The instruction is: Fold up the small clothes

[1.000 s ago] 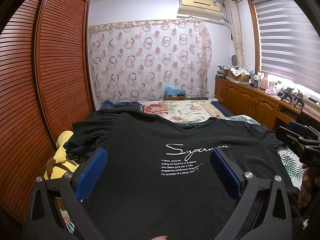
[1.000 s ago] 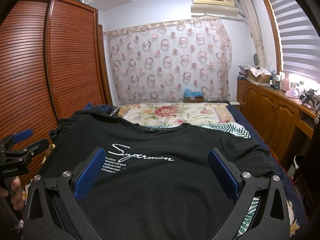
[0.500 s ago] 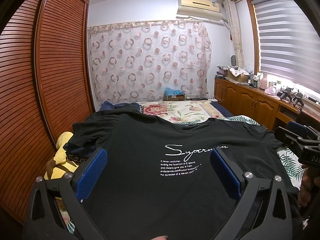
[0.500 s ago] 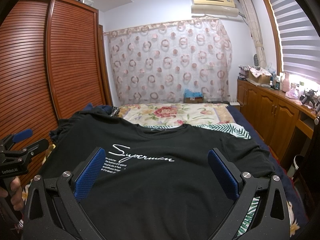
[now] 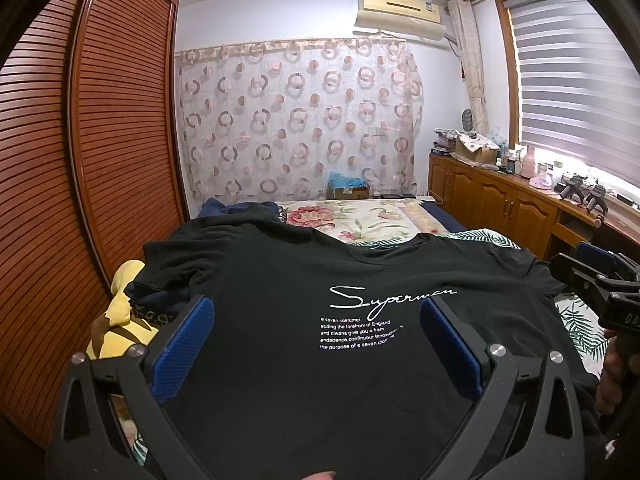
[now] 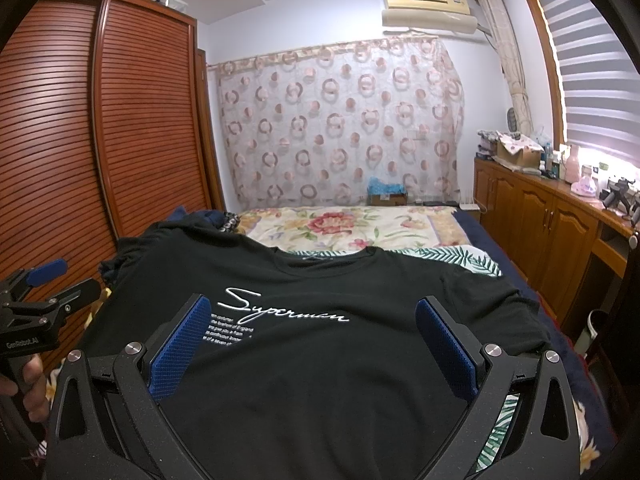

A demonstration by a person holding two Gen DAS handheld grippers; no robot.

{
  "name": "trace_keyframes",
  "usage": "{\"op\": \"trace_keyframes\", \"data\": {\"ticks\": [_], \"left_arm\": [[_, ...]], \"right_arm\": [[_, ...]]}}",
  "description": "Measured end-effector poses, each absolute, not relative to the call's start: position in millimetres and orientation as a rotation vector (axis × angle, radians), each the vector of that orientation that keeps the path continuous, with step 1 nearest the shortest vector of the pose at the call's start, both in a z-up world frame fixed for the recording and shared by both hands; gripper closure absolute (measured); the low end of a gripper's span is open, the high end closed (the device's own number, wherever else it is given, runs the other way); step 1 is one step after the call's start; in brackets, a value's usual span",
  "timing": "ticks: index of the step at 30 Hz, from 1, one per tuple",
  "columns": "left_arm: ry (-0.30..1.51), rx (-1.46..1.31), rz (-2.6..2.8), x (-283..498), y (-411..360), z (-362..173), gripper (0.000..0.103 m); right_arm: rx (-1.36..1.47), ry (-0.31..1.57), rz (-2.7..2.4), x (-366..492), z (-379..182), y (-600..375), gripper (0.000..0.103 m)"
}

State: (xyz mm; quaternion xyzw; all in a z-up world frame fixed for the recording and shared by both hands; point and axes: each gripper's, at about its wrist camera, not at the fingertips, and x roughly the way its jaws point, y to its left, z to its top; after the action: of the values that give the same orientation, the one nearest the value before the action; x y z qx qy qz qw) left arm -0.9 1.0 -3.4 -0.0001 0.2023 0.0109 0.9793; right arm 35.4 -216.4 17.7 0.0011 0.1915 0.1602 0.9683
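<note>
Across the lower half of the left wrist view, a black T-shirt [image 5: 304, 320] lies spread front-up on the bed [image 5: 360, 220], its white "Superman" script right of centre. At the bottom of the frame the left gripper [image 5: 316, 344] hovers over the shirt with its blue-padded fingers [image 5: 184, 340] spread wide, nothing between them. At the right edge the right gripper [image 5: 600, 292] shows side-on; whether its fingers are apart cannot be told from here. A yellow plush toy [image 5: 120, 320] sits at lower left beside the slatted wardrobe [image 5: 80, 160].

Centred in the lower part of the right wrist view, the same black T-shirt [image 6: 320, 344] covers the near end of the bed [image 6: 352, 224], collar toward the patterned curtain [image 6: 340, 128]. The right gripper [image 6: 312, 348] hangs above it, blue fingers [image 6: 444, 348] wide apart and gripping nothing. At the left edge, the left gripper [image 6: 44, 280] appears with its fingers parted.
</note>
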Motion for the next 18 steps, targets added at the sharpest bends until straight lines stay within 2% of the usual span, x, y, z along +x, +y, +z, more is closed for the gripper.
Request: {"op": "trace_keyframes", "data": {"ticks": [9, 18], "left_arm": [[0.436, -0.022, 0.03, 11, 13, -14, 0.0], [0.485, -0.049, 0.089, 27, 77, -32, 0.0]], "right_arm": [[-0.001, 0.415, 0.356, 41, 7, -219, 0.0], [-0.029, 0.465, 0.412, 52, -19, -206, 0.0]]}}
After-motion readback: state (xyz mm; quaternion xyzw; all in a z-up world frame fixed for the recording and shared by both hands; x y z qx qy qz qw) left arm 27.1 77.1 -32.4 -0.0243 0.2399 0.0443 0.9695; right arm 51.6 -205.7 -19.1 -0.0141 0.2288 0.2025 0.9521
